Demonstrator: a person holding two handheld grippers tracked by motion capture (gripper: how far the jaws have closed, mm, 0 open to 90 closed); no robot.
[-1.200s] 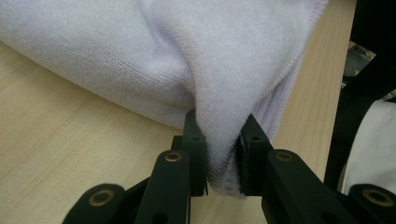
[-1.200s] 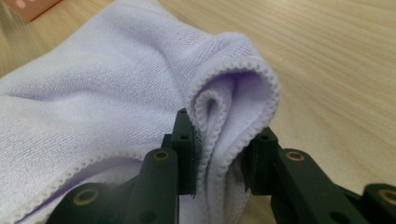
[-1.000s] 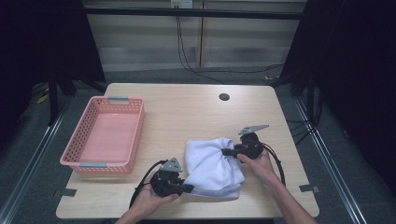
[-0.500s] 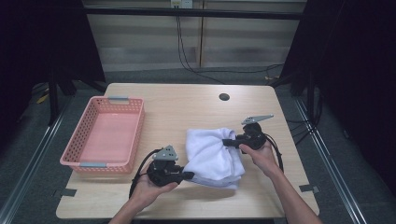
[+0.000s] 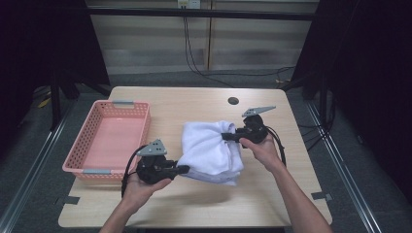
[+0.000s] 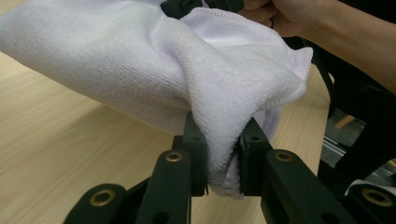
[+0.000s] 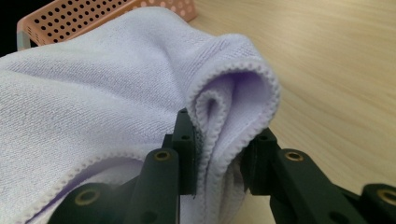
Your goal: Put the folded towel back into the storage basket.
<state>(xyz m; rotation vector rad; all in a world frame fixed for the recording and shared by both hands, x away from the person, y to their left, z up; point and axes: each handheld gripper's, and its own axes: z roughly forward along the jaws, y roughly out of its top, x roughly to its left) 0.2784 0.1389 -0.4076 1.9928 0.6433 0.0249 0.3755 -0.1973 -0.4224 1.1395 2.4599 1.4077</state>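
Note:
A white towel (image 5: 209, 148) hangs bunched between both grippers, lifted off the wooden table (image 5: 204, 104) with part of it sagging toward the tabletop. My left gripper (image 5: 183, 169) is shut on its near left corner; in the left gripper view the towel (image 6: 154, 70) is pinched between the jaws of that gripper (image 6: 223, 163). My right gripper (image 5: 228, 137) is shut on the far right edge. In the right gripper view a folded hem of the towel (image 7: 116, 79) sits squeezed in this gripper (image 7: 219, 163).
An empty pink basket (image 5: 90, 141) stands at the table's left side, and the basket (image 7: 65, 16) is also behind the towel in the right gripper view. A dark round hole (image 5: 233, 101) marks the tabletop at the back. Cables trail from both grippers.
Both grippers have risen and moved away from me, lifting the towel off the table. It now hangs stretched between them instead of lying in a heap.

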